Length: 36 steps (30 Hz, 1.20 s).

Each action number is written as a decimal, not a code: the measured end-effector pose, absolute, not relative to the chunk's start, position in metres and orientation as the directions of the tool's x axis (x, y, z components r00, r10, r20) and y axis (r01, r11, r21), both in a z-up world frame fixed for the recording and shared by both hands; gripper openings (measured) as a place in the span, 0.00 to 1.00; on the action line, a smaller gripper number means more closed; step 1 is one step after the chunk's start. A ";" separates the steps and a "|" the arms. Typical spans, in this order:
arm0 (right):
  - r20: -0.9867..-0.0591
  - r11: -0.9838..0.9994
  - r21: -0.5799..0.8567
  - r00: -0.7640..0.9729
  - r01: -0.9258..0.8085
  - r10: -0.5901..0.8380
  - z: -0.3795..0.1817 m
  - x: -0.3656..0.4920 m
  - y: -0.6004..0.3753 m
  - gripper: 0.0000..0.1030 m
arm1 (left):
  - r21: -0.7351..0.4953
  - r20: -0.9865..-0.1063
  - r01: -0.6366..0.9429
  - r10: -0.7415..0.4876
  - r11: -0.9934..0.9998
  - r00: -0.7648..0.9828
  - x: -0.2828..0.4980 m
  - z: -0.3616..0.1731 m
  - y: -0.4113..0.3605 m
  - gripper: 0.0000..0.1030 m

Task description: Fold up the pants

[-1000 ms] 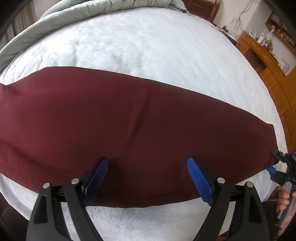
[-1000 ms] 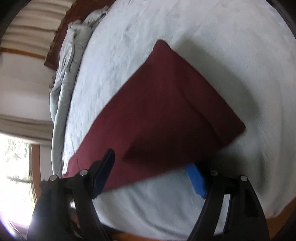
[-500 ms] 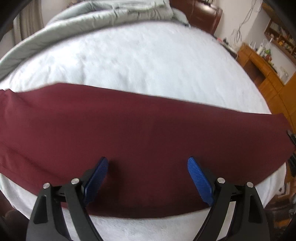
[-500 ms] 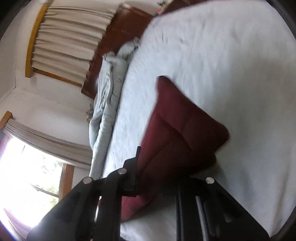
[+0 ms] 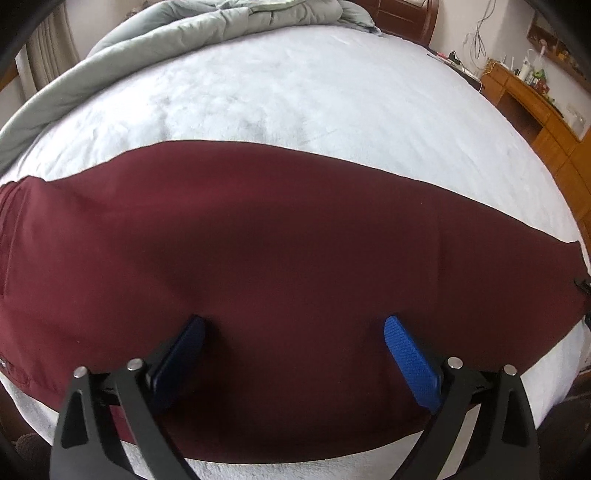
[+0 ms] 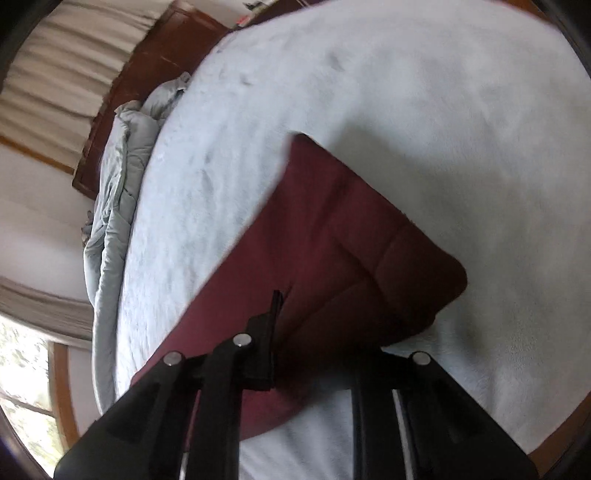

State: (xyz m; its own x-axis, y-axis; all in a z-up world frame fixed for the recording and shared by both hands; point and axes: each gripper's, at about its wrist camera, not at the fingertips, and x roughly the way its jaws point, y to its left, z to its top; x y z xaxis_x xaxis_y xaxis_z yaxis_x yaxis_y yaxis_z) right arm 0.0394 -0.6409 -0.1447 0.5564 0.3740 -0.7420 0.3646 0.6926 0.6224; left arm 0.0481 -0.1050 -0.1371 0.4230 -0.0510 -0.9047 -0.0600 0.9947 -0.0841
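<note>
Left tongs (image 5: pixel 293 347) hover spread above the maroon pants (image 5: pixel 280 258), which lie across the white bed (image 5: pixel 295 96); right tongs (image 6: pixel 314 332) pinch the pants' raised end.

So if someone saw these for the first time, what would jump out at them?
The dark red pants, spread in a broad band across the pale bed. Next, the left gripper, open over their near edge, its blue pads wide apart. A grey quilt is bunched at the far end.
</note>
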 end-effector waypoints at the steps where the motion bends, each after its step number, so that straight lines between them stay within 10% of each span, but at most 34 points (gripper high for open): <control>1: -0.732 0.704 0.623 0.572 0.342 0.369 -0.134 0.038 -0.639 0.15 | -0.089 -0.906 -0.055 -0.058 0.995 0.419 0.049 -0.135 -0.104 0.95; 17: -0.637 0.833 0.531 0.574 -0.156 0.514 -0.013 0.065 -0.432 0.16 | -0.214 -0.869 -0.114 -0.135 0.970 0.477 0.033 -0.099 -0.063 0.95; 36: -0.787 0.826 0.396 0.315 -0.400 0.530 -0.083 0.041 -0.268 0.26 | -0.361 -0.855 -0.244 -0.215 0.900 0.472 0.010 -0.099 0.024 0.95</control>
